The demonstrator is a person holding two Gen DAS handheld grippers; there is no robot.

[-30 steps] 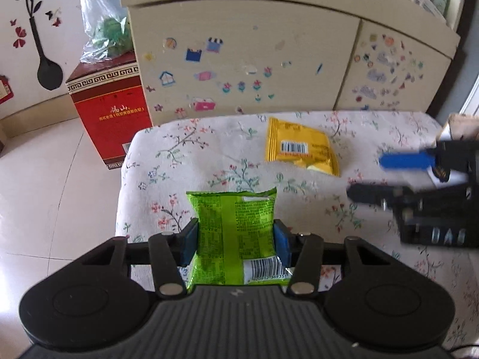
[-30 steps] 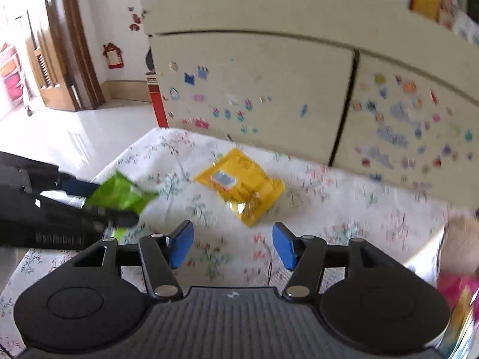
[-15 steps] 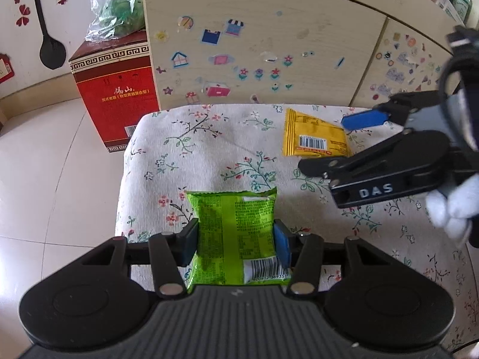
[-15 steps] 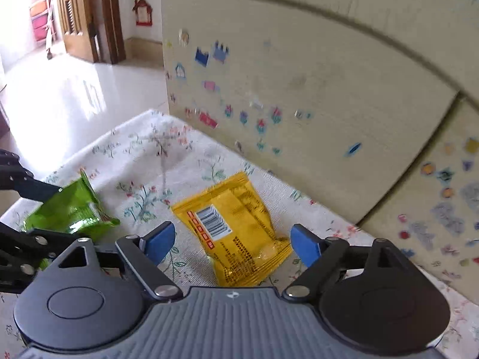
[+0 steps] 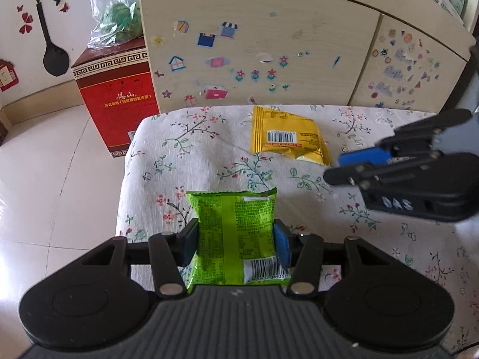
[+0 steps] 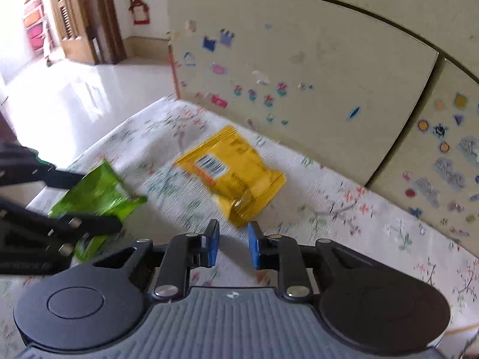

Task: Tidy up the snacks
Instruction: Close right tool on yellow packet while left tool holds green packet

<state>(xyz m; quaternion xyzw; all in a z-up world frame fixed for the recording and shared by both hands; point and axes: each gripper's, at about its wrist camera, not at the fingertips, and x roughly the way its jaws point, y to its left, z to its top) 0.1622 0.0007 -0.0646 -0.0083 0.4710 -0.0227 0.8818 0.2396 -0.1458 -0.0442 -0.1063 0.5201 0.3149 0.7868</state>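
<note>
My left gripper point(image 5: 236, 245) is shut on a green snack bag point(image 5: 233, 233) and holds it above the floral tablecloth point(image 5: 185, 161). The green bag also shows in the right wrist view point(image 6: 95, 197). A yellow snack bag point(image 5: 284, 137) lies flat on the cloth near the cabinet; it shows in the right wrist view point(image 6: 236, 173) too. My right gripper point(image 6: 233, 245) has its jaws narrowed to a small gap, empty, with the tips just short of the yellow bag's near corner. In the left wrist view the right gripper point(image 5: 344, 167) sits right of the yellow bag.
A beige cabinet point(image 5: 269, 45) with stickers stands right behind the table. A red box point(image 5: 116, 89) with a plastic bag point(image 5: 115, 18) on top stands on the floor at the left. The table's left edge point(image 5: 125, 179) drops to tiled floor.
My right gripper's jaws have narrowed from wide open to a small gap, and it has pulled back to the yellow bag's near corner. The left gripper still holds the green bag.
</note>
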